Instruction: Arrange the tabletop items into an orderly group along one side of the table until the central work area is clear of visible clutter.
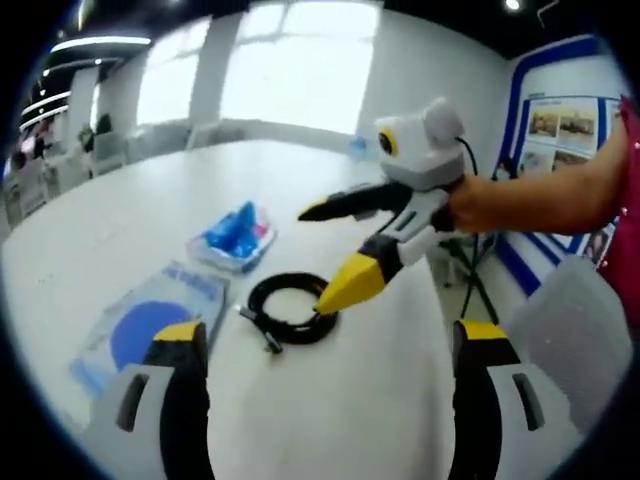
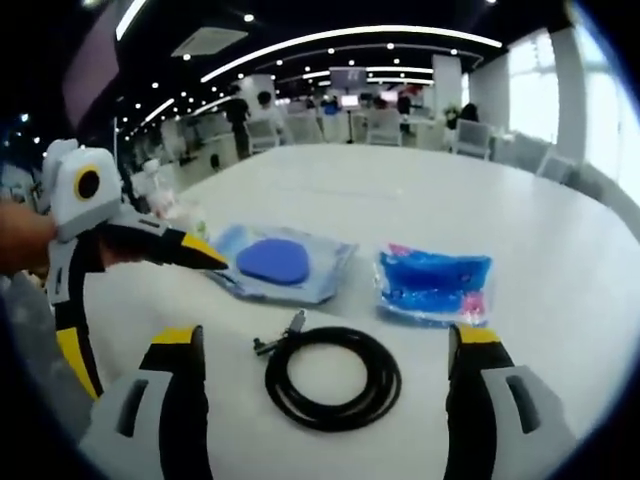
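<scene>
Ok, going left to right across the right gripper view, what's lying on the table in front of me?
Left gripper reaching in from the left → clear packet with the blue disc → coiled black cable, nearer the camera → blue and pink packet.

My right gripper view: coiled cable (image 2: pixel 333 377) on table (image 2: pixel 560 270), nearest me, centred between own jaws. Behind it left, flat packet (image 2: pixel 282 264); behind it right, pouch (image 2: pixel 433 284). Packet and pouch side by side, apart. Left gripper (image 2: pixel 205 258) over packet's left edge.
</scene>
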`<state>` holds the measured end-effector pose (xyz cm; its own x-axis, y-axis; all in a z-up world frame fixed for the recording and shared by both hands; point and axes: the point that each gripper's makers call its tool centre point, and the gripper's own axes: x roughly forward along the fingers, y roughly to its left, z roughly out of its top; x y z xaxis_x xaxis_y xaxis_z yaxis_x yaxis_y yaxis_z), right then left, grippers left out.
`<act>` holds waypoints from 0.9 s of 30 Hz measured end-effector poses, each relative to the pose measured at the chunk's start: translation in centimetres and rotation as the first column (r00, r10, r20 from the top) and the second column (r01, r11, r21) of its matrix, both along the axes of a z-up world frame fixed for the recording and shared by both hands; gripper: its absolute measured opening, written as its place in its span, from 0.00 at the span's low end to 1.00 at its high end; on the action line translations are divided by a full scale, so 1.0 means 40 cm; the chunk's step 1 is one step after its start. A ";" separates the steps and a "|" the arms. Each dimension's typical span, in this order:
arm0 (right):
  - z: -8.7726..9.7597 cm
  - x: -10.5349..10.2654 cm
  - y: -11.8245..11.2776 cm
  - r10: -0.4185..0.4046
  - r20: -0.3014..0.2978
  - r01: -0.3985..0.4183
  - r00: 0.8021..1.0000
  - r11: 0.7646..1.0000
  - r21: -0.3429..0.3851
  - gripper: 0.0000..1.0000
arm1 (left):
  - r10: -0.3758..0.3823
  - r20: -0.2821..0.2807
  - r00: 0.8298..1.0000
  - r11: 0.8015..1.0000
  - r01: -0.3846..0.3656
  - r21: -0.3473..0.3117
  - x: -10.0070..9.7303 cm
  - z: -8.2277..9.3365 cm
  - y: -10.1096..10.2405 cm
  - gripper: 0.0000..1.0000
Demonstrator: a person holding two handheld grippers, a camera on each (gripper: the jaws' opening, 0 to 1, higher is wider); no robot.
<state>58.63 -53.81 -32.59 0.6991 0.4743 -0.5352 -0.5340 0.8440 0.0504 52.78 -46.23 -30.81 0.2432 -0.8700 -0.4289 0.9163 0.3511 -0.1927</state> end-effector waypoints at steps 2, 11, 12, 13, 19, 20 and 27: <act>0.002 -0.011 0.001 -0.005 -0.001 0.005 1.000 1.000 0.003 1.00 | 0.008 0.006 1.000 1.000 -0.008 -0.004 -0.008 0.010 0.015 0.99; 0.028 -0.063 0.000 -0.019 0.019 0.019 1.000 1.000 0.003 1.00 | 0.060 0.028 0.998 0.998 -0.059 -0.036 -0.046 0.059 0.092 0.99; 0.036 -0.069 0.000 -0.019 0.031 0.019 0.999 1.000 -0.003 1.00 | 0.064 0.031 0.997 0.997 -0.063 -0.038 -0.052 0.064 0.102 0.99; 0.039 -0.071 0.000 -0.018 0.037 0.018 0.999 1.000 -0.005 1.00 | 0.068 0.034 0.997 0.997 -0.067 -0.040 -0.057 0.069 0.111 0.99; 0.068 -0.108 0.005 -0.016 0.064 0.018 0.998 1.000 -0.018 1.00 | 0.117 0.063 0.991 0.992 -0.114 -0.045 -0.094 0.114 0.208 0.99; 0.073 -0.112 0.006 -0.018 0.068 0.019 0.998 1.000 -0.015 1.00 | 0.127 0.065 0.990 0.991 -0.124 -0.048 -0.098 0.121 0.222 0.99; 0.110 -0.152 0.021 -0.042 0.098 0.042 0.994 0.999 0.003 1.00 | 0.233 0.081 0.969 0.970 -0.226 -0.090 -0.149 0.179 0.357 0.99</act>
<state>52.56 -52.96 -28.18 0.7673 0.4441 -0.4626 -0.5006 0.8657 0.0008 46.81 -31.96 -23.67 0.4751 -0.8166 -0.3278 0.8277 0.5411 -0.1483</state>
